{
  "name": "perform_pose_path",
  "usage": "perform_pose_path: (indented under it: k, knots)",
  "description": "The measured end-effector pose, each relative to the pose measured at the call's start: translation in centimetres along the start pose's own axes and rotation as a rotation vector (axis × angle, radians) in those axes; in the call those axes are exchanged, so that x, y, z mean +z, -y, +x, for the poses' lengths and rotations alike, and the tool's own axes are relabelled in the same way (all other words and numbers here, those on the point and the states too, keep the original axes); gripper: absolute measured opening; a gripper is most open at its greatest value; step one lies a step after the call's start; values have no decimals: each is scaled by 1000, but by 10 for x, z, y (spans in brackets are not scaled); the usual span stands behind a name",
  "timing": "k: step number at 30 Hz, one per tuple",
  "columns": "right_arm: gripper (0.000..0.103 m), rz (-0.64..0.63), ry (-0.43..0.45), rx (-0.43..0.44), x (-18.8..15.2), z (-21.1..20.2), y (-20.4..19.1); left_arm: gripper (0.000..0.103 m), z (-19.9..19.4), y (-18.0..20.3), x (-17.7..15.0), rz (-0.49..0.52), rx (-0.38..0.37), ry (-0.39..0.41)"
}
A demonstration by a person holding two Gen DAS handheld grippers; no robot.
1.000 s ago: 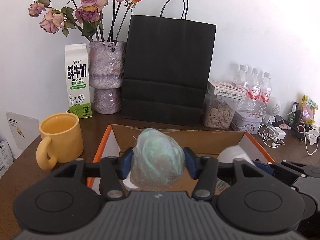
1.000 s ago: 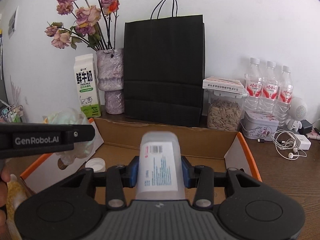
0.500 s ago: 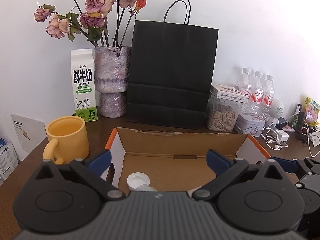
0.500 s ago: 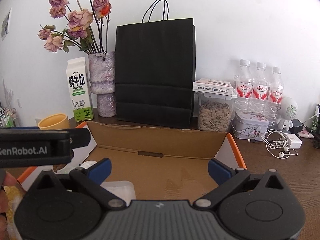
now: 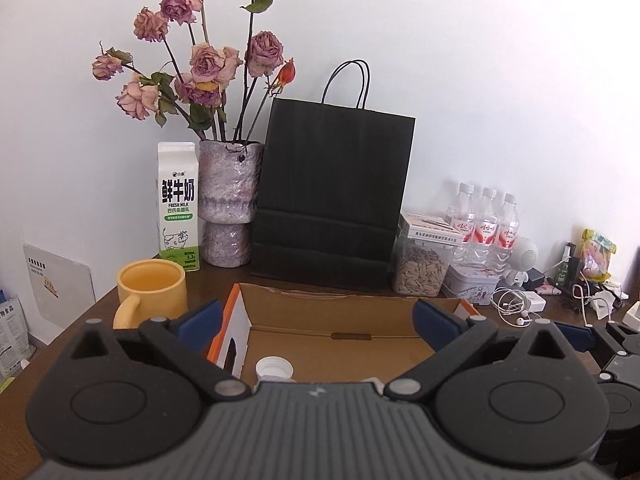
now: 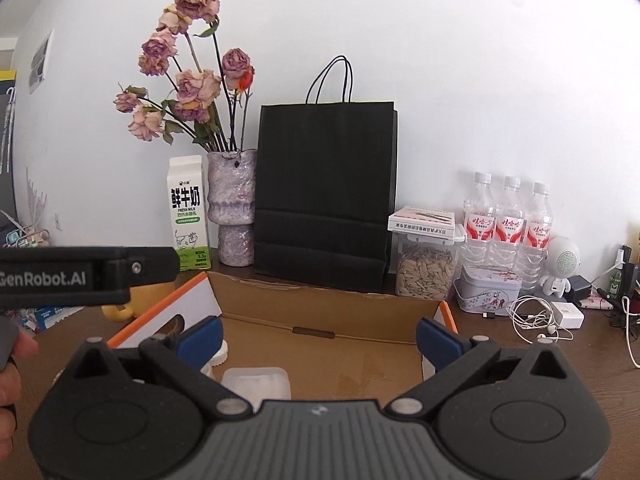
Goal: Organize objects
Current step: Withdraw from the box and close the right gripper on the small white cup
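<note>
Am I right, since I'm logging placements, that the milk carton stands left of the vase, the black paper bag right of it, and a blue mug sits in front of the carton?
Not quite: the mug is yellow, not blue, as the left wrist view shows. The rest holds: the milk carton stands left of the vase, the black paper bag right of it, and the mug sits in front of the carton.

2 wrist views, side by side, close above the cardboard box (image 5: pixel 332 322), facing the back wall; both share the black bag (image 6: pixel 326 196) and vase (image 5: pixel 230 200)
</note>
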State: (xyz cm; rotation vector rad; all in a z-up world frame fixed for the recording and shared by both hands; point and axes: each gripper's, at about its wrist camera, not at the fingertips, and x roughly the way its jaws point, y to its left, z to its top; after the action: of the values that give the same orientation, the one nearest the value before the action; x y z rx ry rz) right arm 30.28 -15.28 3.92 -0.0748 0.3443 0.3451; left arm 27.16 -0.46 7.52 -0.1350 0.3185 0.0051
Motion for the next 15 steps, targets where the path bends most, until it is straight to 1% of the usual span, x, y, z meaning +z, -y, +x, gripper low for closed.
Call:
perform_pose_path:
  k: [8,15]
  knots:
    - [103,-23,7,5,-22,-51,-8,103,-40,-3,-19,6,-15,-22]
    - [103,-38,-27,9,-51,-87,-16,103,-73,-9,-37,15,-17,-33]
